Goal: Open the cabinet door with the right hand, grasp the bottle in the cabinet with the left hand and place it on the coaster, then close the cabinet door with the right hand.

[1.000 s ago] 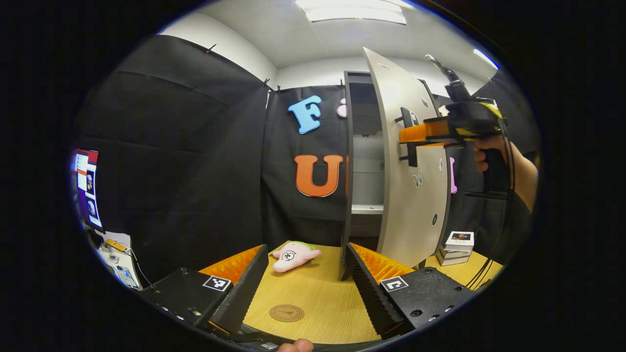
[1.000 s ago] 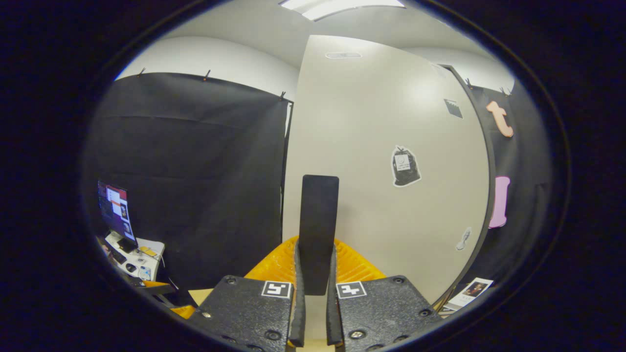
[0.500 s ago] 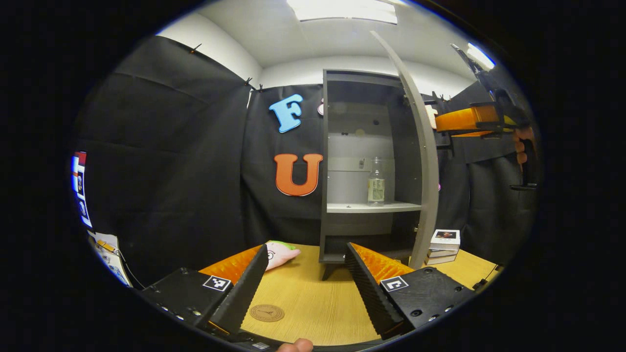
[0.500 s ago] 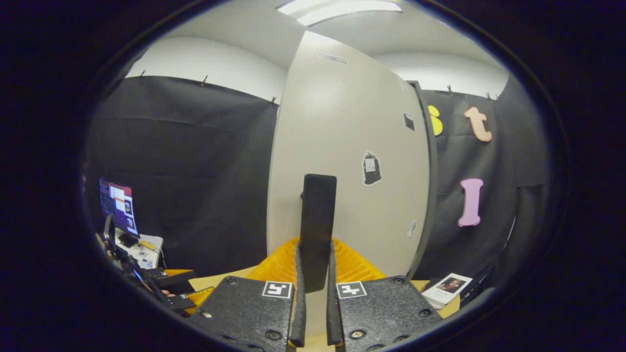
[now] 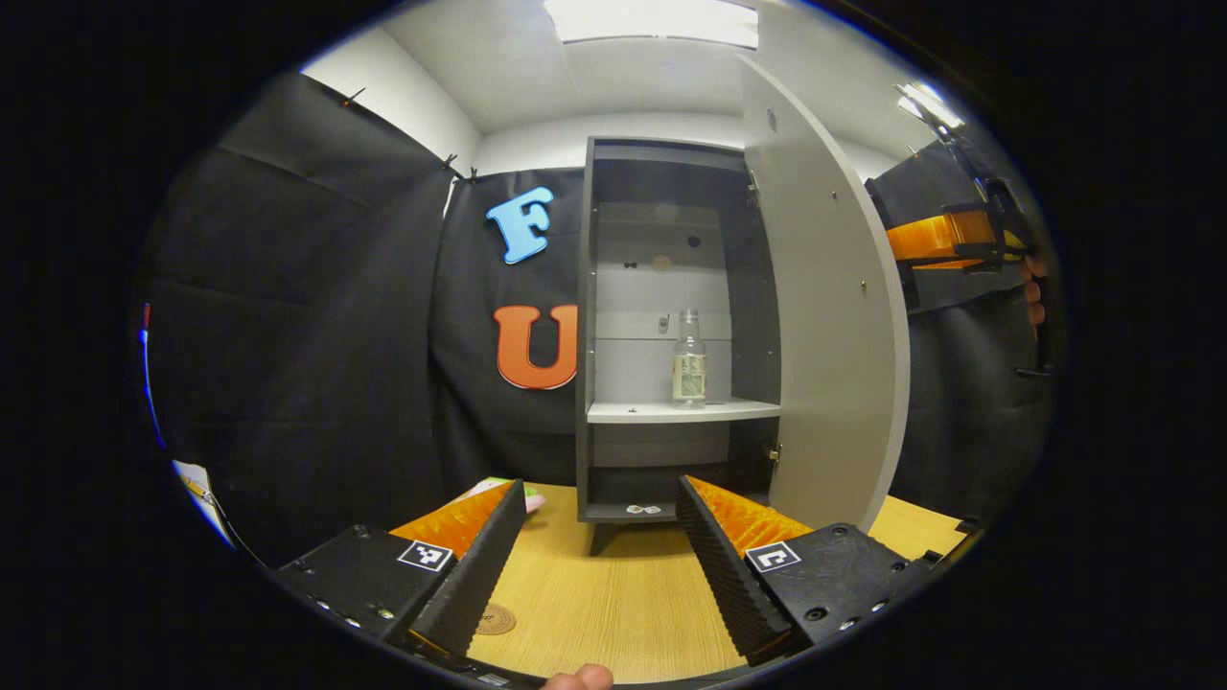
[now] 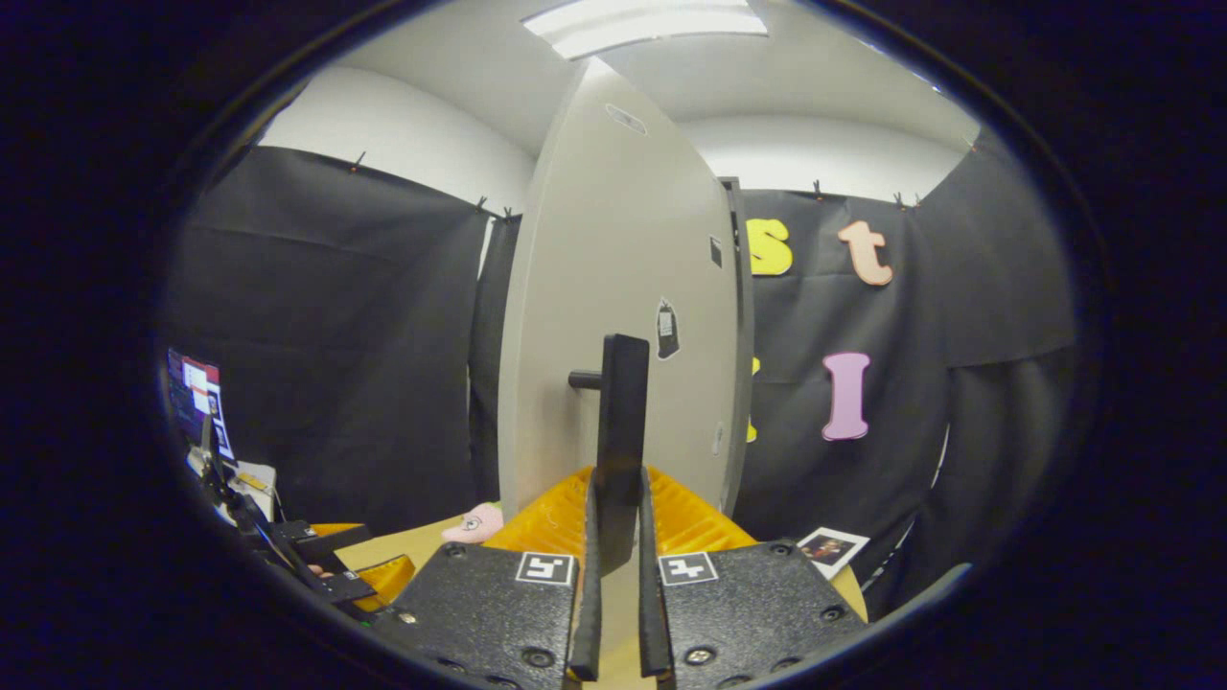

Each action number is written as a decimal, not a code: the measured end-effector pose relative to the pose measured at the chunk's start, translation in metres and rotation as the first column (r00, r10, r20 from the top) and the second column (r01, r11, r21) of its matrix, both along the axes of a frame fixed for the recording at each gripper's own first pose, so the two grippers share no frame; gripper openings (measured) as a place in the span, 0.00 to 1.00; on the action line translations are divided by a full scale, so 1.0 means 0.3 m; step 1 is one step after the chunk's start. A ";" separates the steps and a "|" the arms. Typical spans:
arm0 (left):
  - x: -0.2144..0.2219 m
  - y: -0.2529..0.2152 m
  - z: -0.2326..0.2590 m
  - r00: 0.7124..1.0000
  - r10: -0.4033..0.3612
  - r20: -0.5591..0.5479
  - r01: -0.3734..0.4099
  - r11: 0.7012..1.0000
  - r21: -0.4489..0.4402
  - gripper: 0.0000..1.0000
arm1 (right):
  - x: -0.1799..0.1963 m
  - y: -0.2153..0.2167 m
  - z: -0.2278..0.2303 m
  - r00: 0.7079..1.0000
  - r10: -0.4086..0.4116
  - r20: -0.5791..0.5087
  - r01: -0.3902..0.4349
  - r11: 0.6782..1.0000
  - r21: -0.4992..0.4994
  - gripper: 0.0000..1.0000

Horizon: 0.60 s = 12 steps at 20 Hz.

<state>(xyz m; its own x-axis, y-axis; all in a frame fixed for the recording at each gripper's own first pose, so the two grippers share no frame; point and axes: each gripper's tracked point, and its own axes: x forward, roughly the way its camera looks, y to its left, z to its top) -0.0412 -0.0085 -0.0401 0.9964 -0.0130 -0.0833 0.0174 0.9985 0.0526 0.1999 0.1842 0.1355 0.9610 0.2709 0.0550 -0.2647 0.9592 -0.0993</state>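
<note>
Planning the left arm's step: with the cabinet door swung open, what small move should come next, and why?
Probably ease the open left gripper forward and up toward the bottle. It stands upright on the shelf, unobstructed, while the right gripper holds the door handle.

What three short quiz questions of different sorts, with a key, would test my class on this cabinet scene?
1. True or false: the door is open.
2. Where does the bottle stand? A) on the table B) on the cabinet shelf C) on the coaster
3. Fill in: the right gripper is shut on the door's ____.

Key:
1. True.
2. B; the open left gripper is short of it.
3. handle.
</note>
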 end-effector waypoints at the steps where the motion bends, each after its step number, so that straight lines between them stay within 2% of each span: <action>1: 0.002 -0.011 -0.003 1.000 -0.005 -0.001 0.005 1.000 -0.004 0.95 | 0.003 -0.027 0.001 0.999 -0.036 0.002 0.036 0.999 -0.008 0.19; 4: 0.006 -0.041 0.003 1.000 -0.024 -0.001 0.024 1.000 -0.012 0.95 | -0.005 -0.078 0.005 0.994 -0.111 0.003 0.110 0.994 0.005 0.16; 7: 0.013 -0.054 0.003 0.999 -0.041 0.002 0.041 0.999 -0.008 0.95 | -0.008 -0.079 -0.003 0.992 -0.125 -0.010 0.125 0.991 0.040 0.10; 12: 0.016 -0.063 -0.004 0.999 -0.052 0.000 0.052 0.999 -0.006 0.95 | -0.006 -0.130 0.002 0.986 -0.166 0.002 0.166 0.986 0.000 0.07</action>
